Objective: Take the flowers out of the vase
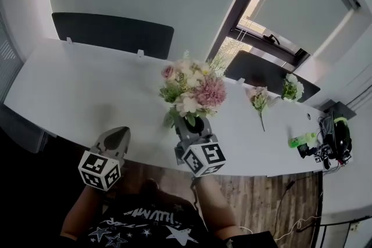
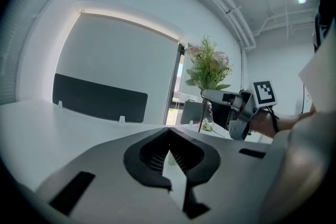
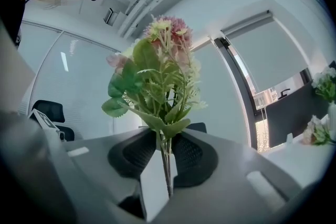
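Observation:
A bunch of pink, white and green flowers [image 1: 195, 90] is held up over the white table [image 1: 87, 96], with my right gripper [image 1: 195, 124] shut on its thin stems. In the right gripper view the stems [image 3: 167, 165] run straight between the dark pads, and the blooms [image 3: 155, 68] rise above them. My left gripper [image 1: 119, 133] hovers at the table's near edge, jaws together and empty [image 2: 169, 152]. From it I see the right gripper [image 2: 207, 94] holding the bunch [image 2: 209, 65] aloft. No vase shows in any view.
Two loose flower sprigs lie on the table to the right, one pink [image 1: 258, 99] and one white-green [image 1: 292, 89]. A green bottle [image 1: 303, 139] and black cabled gear [image 1: 336, 136] sit at the far right end. Dark divider panels [image 1: 113, 32] line the table's far edge.

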{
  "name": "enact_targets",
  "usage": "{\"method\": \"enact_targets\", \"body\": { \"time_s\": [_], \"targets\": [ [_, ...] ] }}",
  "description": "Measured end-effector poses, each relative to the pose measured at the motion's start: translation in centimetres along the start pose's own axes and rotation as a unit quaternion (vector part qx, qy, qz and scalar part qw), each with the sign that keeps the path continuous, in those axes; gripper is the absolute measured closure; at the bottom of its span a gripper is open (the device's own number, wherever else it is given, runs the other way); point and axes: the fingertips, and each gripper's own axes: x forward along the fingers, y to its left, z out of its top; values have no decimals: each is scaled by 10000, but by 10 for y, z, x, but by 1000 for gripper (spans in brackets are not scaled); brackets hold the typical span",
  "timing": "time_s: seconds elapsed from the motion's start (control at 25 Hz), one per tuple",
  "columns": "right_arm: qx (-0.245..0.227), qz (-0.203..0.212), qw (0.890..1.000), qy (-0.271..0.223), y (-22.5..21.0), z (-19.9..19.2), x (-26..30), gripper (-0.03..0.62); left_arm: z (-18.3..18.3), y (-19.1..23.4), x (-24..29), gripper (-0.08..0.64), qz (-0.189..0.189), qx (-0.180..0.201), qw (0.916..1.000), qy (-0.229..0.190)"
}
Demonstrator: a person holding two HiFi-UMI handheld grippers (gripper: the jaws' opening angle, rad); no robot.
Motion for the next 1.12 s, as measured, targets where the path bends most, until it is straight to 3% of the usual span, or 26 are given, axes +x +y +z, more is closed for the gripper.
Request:
{"method": "enact_targets", "body": {
  "time_s": [0.4, 0.64, 0.96, 1.12],
  "targets": [
    [94, -150, 9998, 72, 57, -18, -43, 505, -14, -1, -60, 552, -142, 6, 9999, -11],
    [73, -166, 9997, 140, 127, -44, -124, 508, -53, -42, -144, 552, -341, 59, 9994, -78],
    [144, -615, 9973, 374, 135, -39, -137, 511, -27, -40, -143, 552, -742, 148, 9971, 84],
    [98, -819, 9958, 385, 137, -44, -149, 511, -33, -45, -141, 552, -988, 128, 9950, 91]
  ]
}}
